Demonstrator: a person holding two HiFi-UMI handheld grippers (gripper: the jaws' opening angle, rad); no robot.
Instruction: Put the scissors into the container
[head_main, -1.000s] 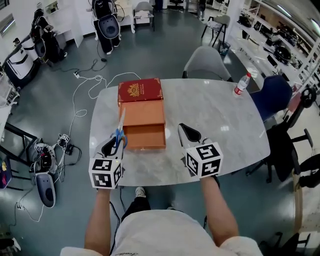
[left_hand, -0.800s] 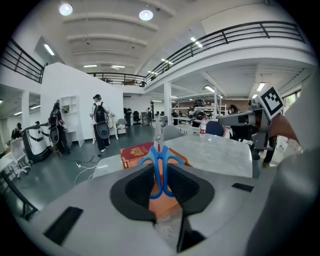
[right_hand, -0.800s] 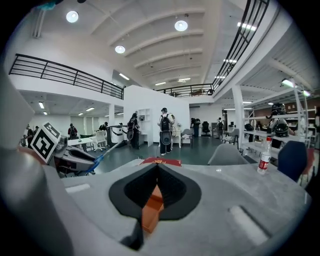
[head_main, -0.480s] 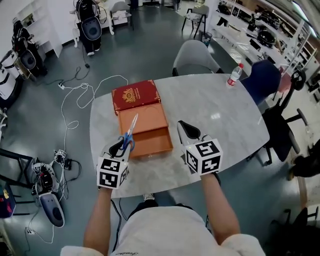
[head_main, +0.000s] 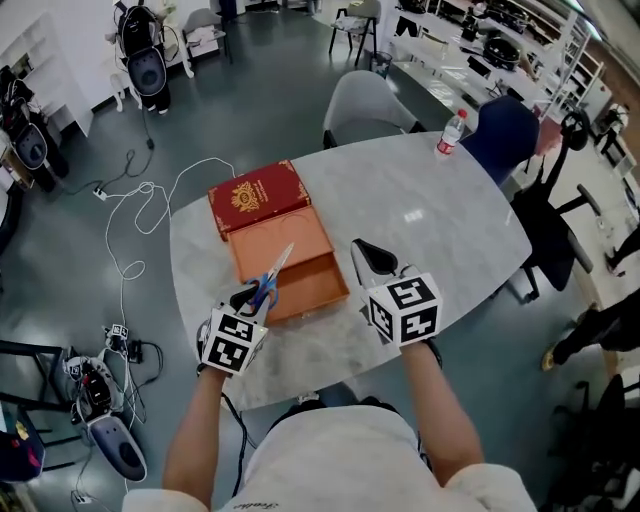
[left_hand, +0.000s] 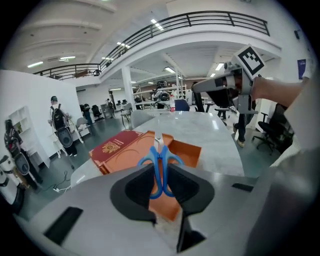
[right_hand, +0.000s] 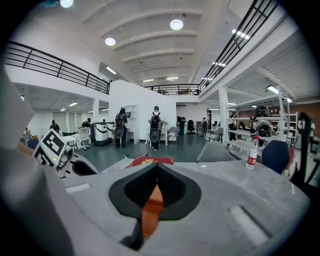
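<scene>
1. Scissors (left_hand: 160, 167) with blue plastic handles are pinched in the left gripper's (head_main: 250, 297) jaws, blades pointing far over the open orange cardboard box (head_main: 280, 240).
2. The right gripper's (right_hand: 156, 185) jaws are pressed together, empty, right of the box.
3. The red lid's (head_main: 257, 197) gold emblem is unreadable.

A pale grey marbled table (head_main: 440, 220) with rounded corners is carrying 3 things. An open orange container (head_main: 285, 255) is lying toward its near left side, its far end touching a red box (head_main: 255, 197) bearing a gold emblem. A red-capped plastic bottle (head_main: 450, 132) is standing upright at the far right edge, well apart.
</scene>
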